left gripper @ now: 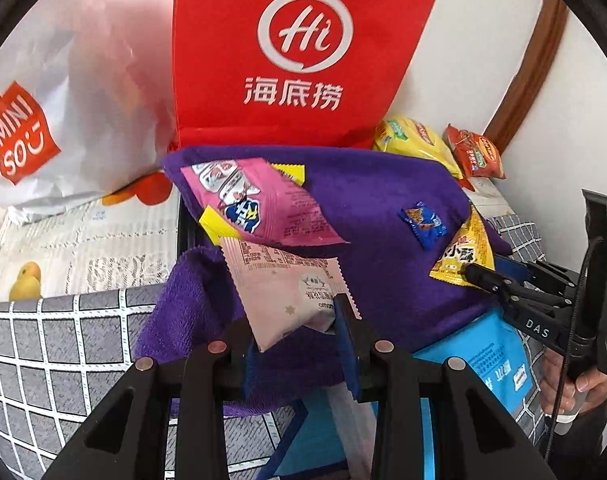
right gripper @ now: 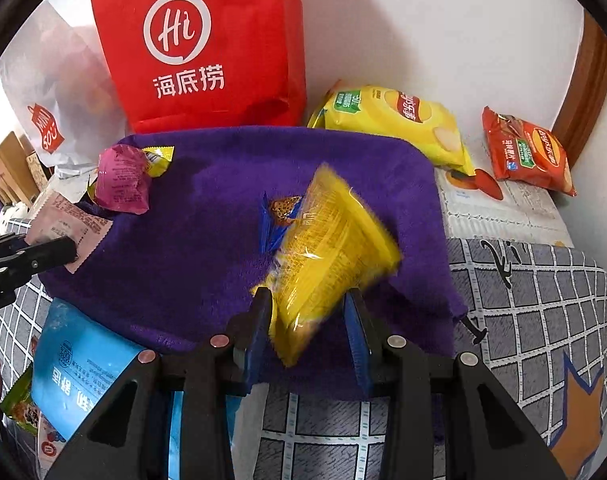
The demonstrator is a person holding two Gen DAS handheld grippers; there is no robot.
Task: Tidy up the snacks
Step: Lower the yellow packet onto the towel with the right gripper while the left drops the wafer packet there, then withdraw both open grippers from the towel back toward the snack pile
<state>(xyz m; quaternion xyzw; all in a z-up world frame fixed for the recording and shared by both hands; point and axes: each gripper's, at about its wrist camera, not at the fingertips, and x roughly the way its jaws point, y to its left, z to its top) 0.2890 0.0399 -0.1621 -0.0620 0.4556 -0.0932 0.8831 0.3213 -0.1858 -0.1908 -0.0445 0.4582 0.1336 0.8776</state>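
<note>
Two grippers are busy over the purple towel (left gripper: 383, 216), and we take it from the left. Up left of our left gripper (left gripper: 299, 336) leans a white bag (left gripper: 55, 80), with a red bag (left gripper: 295, 52) standing straight ahead behind the towel. Our left gripper has its blue pads narrowed onto the corner of a pale pink packet (left gripper: 287, 284), and the packet hangs forward from the grip, above the towel. Just beyond it a darker pink packet (left gripper: 259, 204) lies on the towel with small yellow packets (left gripper: 219, 228) tucked under its edges. Further right sits a small blue packet (left gripper: 423, 224), alone on the purple.

Over to our right gripper (right gripper: 307, 332): its pads are partly closed on a yellow packet (right gripper: 327, 256), which is blurred and tilts up and away from the fingers. The blue packet (right gripper: 279, 216) shows just behind it. Down at the gripper's left, a big blue pouch (right gripper: 83, 376) pokes out beside the towel on the grey checked sheet (right gripper: 535, 320). Far ahead to the right, a yellow chip bag (right gripper: 399, 120) and a red chip bag (right gripper: 527, 152) lie by the white wall.
</note>
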